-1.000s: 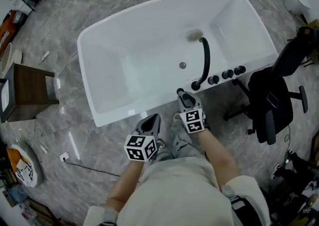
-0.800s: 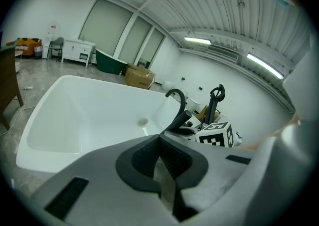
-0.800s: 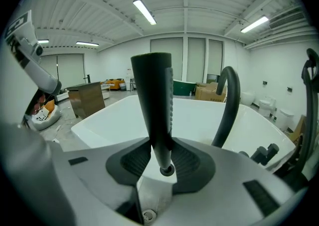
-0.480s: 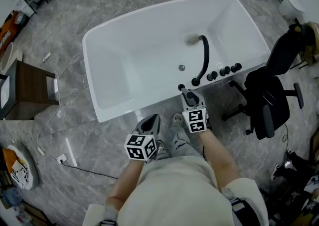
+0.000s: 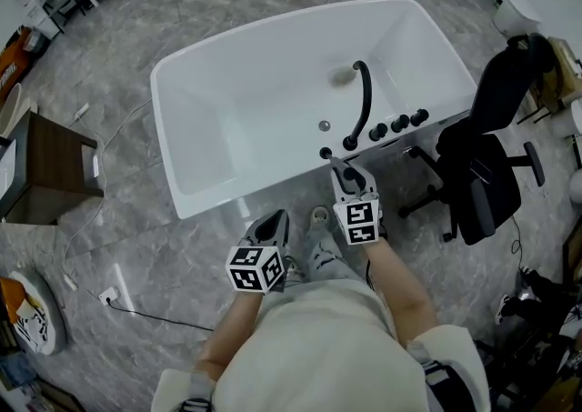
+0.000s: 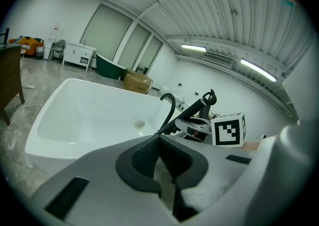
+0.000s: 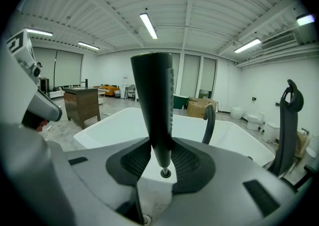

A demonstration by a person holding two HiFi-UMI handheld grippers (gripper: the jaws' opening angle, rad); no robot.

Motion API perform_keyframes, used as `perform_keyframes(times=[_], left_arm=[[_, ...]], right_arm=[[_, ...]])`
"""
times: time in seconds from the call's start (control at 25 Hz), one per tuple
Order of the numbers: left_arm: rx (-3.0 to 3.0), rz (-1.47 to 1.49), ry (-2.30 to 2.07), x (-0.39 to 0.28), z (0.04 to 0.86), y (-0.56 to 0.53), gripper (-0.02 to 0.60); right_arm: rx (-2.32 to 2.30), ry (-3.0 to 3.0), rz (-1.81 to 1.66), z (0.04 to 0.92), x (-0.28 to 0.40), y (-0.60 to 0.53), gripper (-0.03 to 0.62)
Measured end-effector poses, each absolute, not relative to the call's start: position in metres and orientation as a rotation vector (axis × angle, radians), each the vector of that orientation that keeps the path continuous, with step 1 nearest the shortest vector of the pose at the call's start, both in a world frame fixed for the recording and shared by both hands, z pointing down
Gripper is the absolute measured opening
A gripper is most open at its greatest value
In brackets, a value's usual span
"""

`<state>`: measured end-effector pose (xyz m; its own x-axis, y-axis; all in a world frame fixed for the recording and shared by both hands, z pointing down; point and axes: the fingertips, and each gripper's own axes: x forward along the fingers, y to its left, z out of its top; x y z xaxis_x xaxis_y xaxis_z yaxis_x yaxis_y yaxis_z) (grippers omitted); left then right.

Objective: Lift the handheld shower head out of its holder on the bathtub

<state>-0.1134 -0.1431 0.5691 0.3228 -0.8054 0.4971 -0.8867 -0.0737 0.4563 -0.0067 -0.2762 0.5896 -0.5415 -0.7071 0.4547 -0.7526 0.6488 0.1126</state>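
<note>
Shower head [image 7: 152, 105] in right claw [image 7: 161, 162]

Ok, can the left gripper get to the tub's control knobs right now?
Probably not straight on: the right gripper, shut on the shower head, sits between the left gripper and the knobs, so it would have to swing around.

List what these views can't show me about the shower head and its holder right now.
- The holder: in the head view it is only a tiny dark spot on the bathtub rim, too small to tell if it is empty.
- The handheld shower head: its spray face doesn't show in the right gripper view, and the right tool covers it in the head view.
- Hose: none shows; the tool body hides everything below the handle end.
</note>
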Motion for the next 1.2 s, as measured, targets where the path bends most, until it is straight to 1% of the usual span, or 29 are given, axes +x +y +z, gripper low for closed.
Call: perform_keyframes(times=[1.2], left_arm=[[2.046,0.138,-1.496,-0.107,0.532,-0.067,0.020]], right_arm=[[1.366,-2.579,-0.076,0.447,0.028,-0.167,0.134]])
